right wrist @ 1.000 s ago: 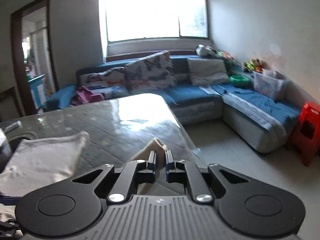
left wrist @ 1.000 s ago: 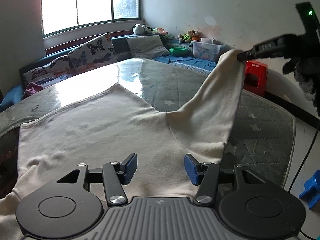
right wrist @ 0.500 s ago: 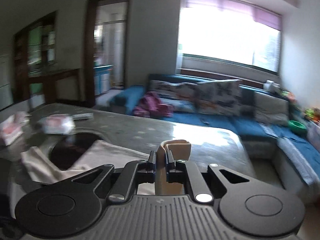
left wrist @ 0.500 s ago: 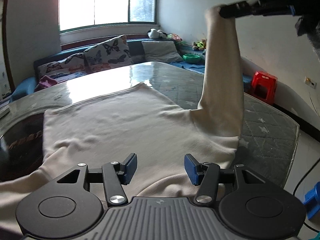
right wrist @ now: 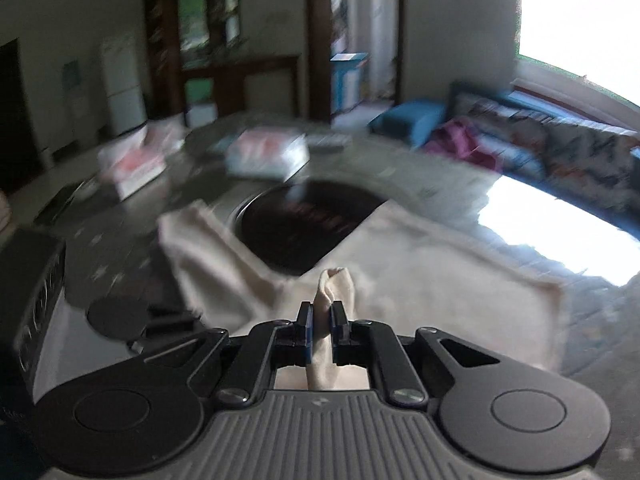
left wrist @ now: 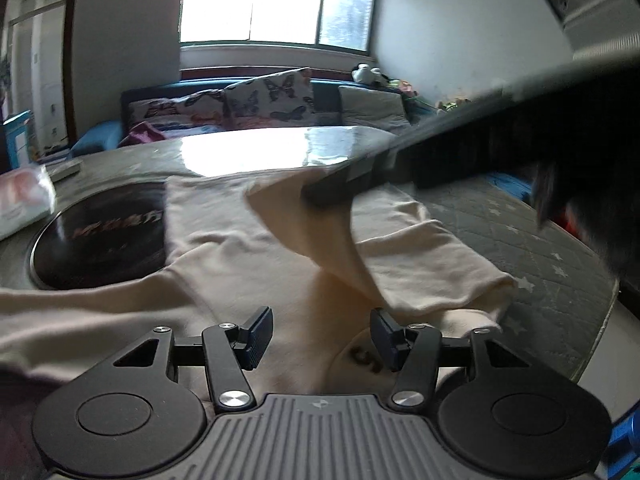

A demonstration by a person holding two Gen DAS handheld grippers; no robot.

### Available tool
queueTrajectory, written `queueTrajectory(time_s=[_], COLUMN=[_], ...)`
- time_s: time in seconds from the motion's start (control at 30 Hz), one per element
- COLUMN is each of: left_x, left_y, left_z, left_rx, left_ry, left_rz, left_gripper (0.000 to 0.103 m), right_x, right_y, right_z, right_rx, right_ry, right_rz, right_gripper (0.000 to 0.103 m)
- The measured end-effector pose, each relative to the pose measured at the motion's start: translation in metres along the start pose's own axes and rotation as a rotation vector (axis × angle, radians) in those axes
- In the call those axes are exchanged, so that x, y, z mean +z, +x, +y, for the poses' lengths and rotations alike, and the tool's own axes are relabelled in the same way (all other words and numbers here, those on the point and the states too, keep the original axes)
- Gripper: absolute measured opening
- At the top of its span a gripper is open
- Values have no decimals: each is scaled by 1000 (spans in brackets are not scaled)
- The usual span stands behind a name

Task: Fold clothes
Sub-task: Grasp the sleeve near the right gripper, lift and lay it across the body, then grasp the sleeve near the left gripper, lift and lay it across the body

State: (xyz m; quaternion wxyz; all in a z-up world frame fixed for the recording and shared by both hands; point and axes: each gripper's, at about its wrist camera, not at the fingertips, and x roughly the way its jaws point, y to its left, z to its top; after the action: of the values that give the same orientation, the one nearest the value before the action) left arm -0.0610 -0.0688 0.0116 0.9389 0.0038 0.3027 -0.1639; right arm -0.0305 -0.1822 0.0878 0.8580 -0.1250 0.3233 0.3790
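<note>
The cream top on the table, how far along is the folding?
Early. The cream top lies spread on the table, body unfolded. In hand: the right gripper pinches one sleeve and carries it over the body. The left gripper is open, holding nothing. Left: the other sleeve and the body folds.

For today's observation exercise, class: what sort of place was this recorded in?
Most likely a home living room: a blue sofa with butterfly cushions under a window, and a fridge beyond.
</note>
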Motion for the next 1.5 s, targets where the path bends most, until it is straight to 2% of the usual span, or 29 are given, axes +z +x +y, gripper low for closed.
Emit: queueTrajectory(time_s=[0.1,0.2,0.27,0.33,0.43,0.6,0.7,0.8,0.87,0.93,0.97,1.13,1.23,1.5], left_x=[-3,-4,-5,-6,-5,0,4,6,8,13,16,48,75,141], left_y=[-2,-1,-2,-3,-5,-7,-3,2,5,5,4,-3,-6,-3], left_z=[6,10,12,14,18,25,25,24,24,25,25,14,0,-49], left_rx=[14,23,25,26,27,23,27,36,52,59,61,44,22,-83], left_ry=[-17,-23,-24,-31,-50,-89,-87,-88,-89,-85,-83,-12,48,173], left_rz=[7,16,17,18,21,17,26,43,51,50,48,-19,-69,-172], left_gripper=[57,57,57,57,57,56,54,42,21,9,7,6,5,5], right_x=[-6,-10,-13,-21,-39,-84,-106,-125,-133,-137,-138,-138,-136,-134], right_y=[7,-3,-13,-29,-49,-76,-85,-92,-92,-92,-91,-86,-82,-71], right_z=[9,9,2,-13,-33,-57,-67,-73,-74,-74,-73,-70,-65,-64], right_rx=[47,25,0,-46,-124,-264,-295,-314,-314,-311,-309,-286,-280,-263], right_ry=[-18,-26,-6,19,65,131,200,257,270,274,275,273,256,272], right_rz=[28,7,-1,-1,16,63,79,88,85,78,74,50,32,-11], right_gripper=[16,21,28,29,37,40,41,41,41,41,41,42,48,51])
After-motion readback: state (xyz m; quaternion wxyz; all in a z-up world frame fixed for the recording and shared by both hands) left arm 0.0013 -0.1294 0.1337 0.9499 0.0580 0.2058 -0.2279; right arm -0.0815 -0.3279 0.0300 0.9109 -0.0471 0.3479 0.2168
